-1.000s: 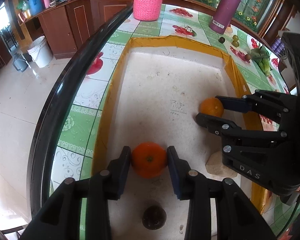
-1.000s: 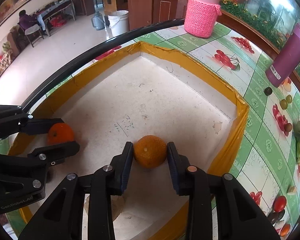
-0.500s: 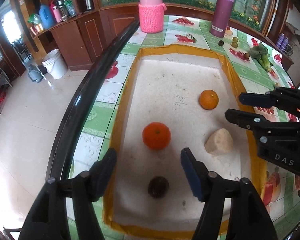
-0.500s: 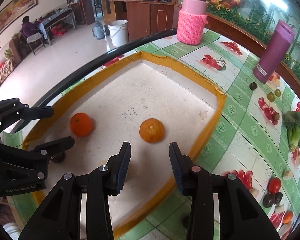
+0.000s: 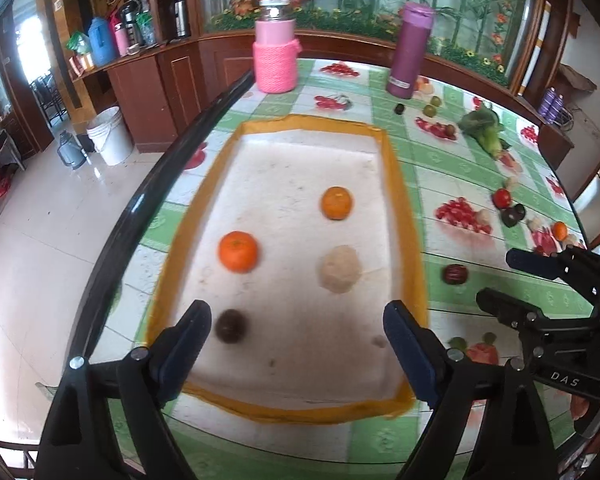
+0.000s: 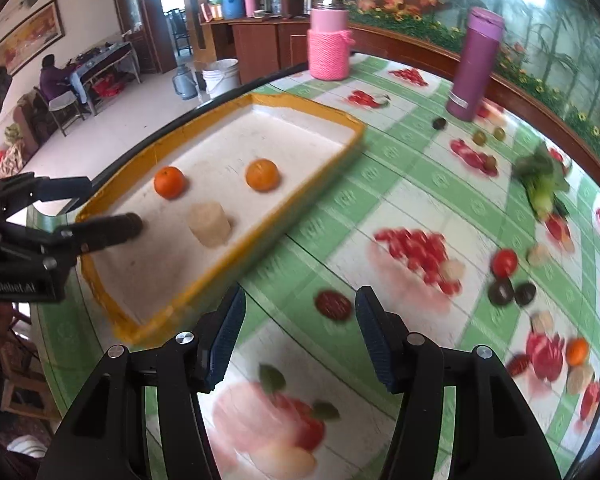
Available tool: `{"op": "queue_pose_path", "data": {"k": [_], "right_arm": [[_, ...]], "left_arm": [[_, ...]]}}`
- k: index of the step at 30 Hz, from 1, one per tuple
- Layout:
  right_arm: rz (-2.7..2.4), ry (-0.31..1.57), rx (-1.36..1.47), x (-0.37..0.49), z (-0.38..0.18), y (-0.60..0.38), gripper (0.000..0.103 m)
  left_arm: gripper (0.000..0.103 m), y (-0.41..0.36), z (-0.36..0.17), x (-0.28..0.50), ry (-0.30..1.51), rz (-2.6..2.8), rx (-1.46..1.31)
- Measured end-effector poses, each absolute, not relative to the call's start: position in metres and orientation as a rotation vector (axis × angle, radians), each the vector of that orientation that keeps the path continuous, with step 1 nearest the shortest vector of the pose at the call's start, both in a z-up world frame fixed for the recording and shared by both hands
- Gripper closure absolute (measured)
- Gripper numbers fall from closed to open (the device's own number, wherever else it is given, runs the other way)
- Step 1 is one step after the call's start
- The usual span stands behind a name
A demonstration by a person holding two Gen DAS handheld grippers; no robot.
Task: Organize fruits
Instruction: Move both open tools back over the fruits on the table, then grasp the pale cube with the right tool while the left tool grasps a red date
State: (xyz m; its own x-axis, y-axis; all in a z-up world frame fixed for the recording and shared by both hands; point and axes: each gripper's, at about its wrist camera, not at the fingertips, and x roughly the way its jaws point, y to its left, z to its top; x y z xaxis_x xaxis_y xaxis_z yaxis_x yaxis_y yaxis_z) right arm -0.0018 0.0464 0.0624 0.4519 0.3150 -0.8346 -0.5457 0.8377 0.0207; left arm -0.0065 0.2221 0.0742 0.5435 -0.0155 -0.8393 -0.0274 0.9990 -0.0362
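Both grippers (image 5: 296, 338) (image 6: 300, 334) withdrawn, oranges (image 5: 238, 251) released

You see four fruits in the yellow-rimmed tray (image 5: 408, 216): a deep orange tangerine (image 5: 238, 251) at 9 o'clock, a paler orange (image 5: 336, 203) at 1 o'clock, a beige lump (image 5: 339, 268) at 3 o'clock, a dark round fruit (image 5: 231, 325) at 7 o'clock, all apart.
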Motion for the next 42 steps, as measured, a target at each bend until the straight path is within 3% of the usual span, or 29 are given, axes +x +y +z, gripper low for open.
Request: {"op": "queue_pose_path", "data": {"k": [14,25,35,39,42], "right_arm": [[0.358,0.983,-0.111,-0.021,0.065,-0.096,0.046],[0.106,1.023,-0.051,0.013,0.046,-0.235,0.046],[0.118,1.046,-0.040,0.063,0.015,-0.261,0.046],[0.156,1.024,-0.064,0.068,0.013,-0.258,0.073],[0.170,1.020,-0.058,0.066,0.013,-0.261,0.074]], "left_arm": [[0.011,0.116,0.085,-0.012,1.004,-0.127,0.051],[0.011,0.061,0.082,-0.016,1.039,-0.166,0.104],[0.011,0.001,0.075,0.015,1.088,-0.207,0.150],[0.011,-0.033,0.063,0.031,1.117,-0.265,0.172],[0.011,-0.057,0.054,0.043,1.126,-0.327,0.159]]}}
